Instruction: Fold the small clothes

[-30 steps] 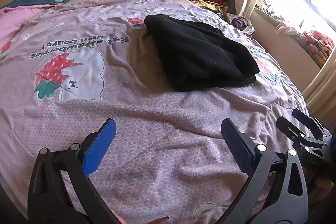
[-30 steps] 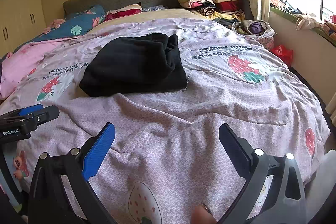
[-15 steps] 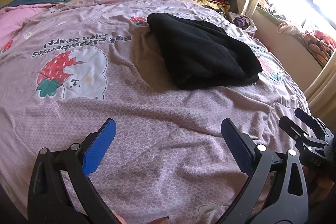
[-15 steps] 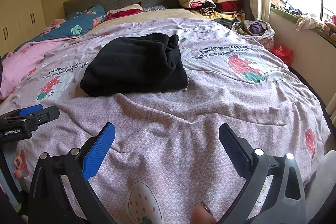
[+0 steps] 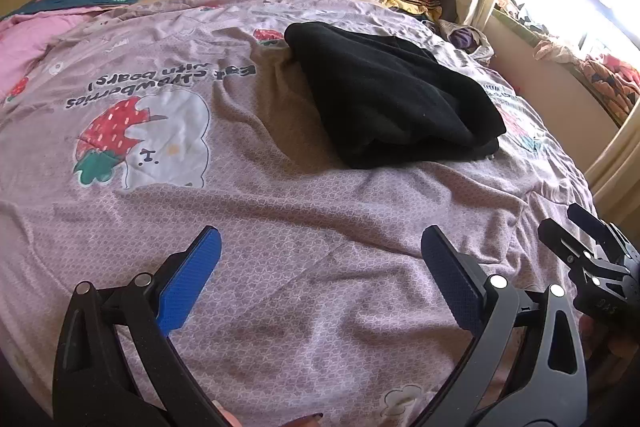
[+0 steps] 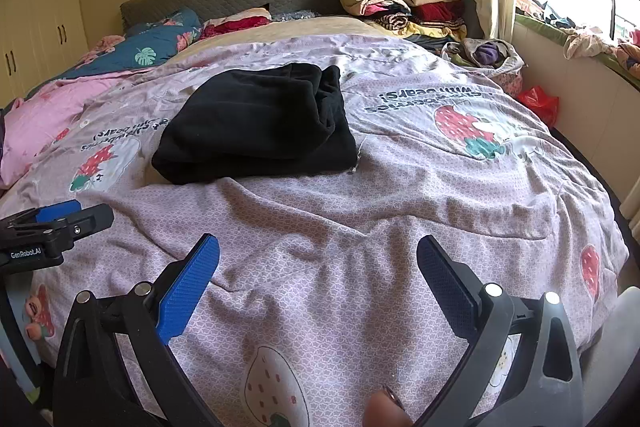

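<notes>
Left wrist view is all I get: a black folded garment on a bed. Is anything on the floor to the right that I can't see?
Observer: Yes. The right wrist view shows a red plastic bag on the floor beside the bed.
Visitor: What's past the bed's far left side?
Observer: Cream cupboard doors with dark handles.
Visitor: The other gripper is cut off at my edge. Is it holding anything?
Observer: No. The right gripper is open, with nothing between its fingers.
</notes>
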Demonstrator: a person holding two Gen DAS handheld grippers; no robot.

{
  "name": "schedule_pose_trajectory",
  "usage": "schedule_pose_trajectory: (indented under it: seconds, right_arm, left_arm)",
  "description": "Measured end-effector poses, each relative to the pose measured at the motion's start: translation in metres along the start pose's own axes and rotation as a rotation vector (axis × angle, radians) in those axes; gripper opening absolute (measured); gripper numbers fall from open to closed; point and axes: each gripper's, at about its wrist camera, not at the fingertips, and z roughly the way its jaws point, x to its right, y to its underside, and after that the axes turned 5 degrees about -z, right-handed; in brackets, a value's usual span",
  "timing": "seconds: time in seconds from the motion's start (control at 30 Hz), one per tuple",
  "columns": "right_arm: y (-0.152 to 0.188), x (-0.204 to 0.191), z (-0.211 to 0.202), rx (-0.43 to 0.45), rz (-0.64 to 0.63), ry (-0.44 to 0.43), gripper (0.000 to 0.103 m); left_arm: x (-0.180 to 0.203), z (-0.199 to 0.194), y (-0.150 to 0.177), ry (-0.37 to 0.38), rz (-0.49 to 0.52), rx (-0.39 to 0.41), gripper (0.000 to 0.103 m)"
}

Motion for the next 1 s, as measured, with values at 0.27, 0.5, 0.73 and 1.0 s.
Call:
schedule_pose_trajectory:
  seconds: [0.27, 0.5, 0.73, 1.0]
  right_arm:
    - [0.0, 0.0, 0.0, 0.0, 0.0, 0.001, 0.098]
    - [0.0, 0.0, 0.0, 0.001, 0.001, 0.0, 0.098]
    - [-0.001, 0.006, -0.004, 0.006, 0.016, 0.004, 0.098]
    - [0.005, 0.088, -0.049, 0.069, 0.237, 0.174, 0.098]
  left_arm:
    - [0.0, -0.001, 0.0, -0.007, 0.004, 0.003, 0.094]
    - [0.001, -0.001, 0.0, -0.009, 0.006, -0.001, 0.094]
    - [0.0, 0.001, 0.001, -0.01, 0.002, -0.012, 0.094]
    - [-0.039, 0.007, -0.006, -0.037, -0.065, -0.041, 0.094]
